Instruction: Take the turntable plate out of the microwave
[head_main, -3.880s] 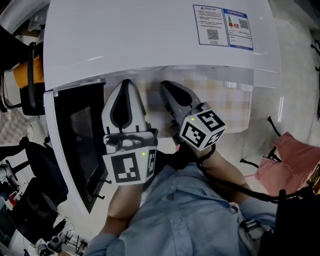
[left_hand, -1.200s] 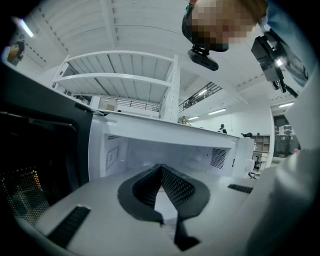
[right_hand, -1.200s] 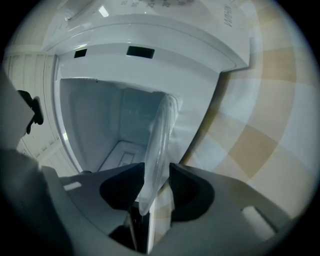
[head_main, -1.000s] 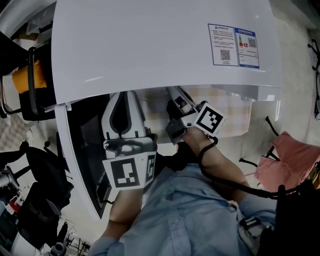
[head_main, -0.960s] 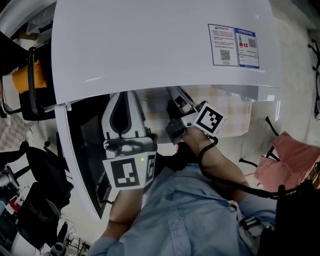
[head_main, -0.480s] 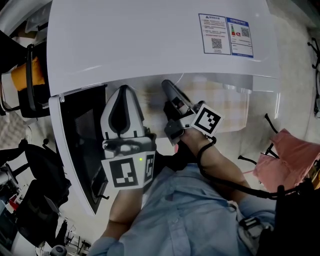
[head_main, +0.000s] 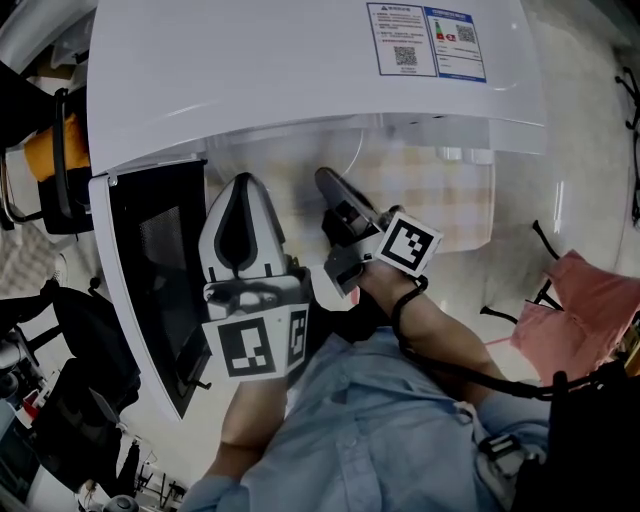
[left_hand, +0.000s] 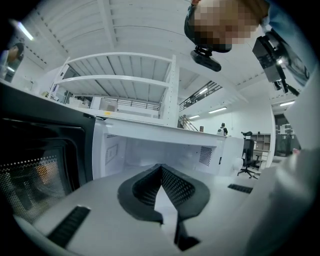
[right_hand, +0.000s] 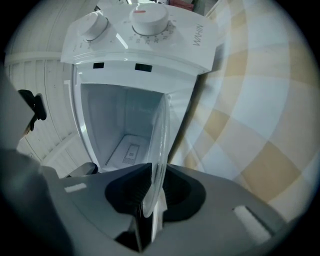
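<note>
Head view: the white microwave (head_main: 300, 80) fills the far side, its dark door (head_main: 150, 280) swung open at the left. A checked tabletop (head_main: 450, 200) spreads to the right, with a pink cloth (head_main: 590, 300) further right.

Left gripper view: the left hand-held gripper (left_hand: 161, 169) is closed on nothing, facing the open cavity (left_hand: 150, 147).

Right gripper view: the right hand-held gripper (right_hand: 152, 187), whose jaws have just been closing, pinches the rim of the turntable plate (right_hand: 160, 135). The plate is clear glass, seen edge-on, reaching from the jaws toward the cavity mouth, near the knobs (right_hand: 149, 17).

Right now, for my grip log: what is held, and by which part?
The right gripper has just closed on the turntable plate at its rim; left gripper shut, empty.
</note>
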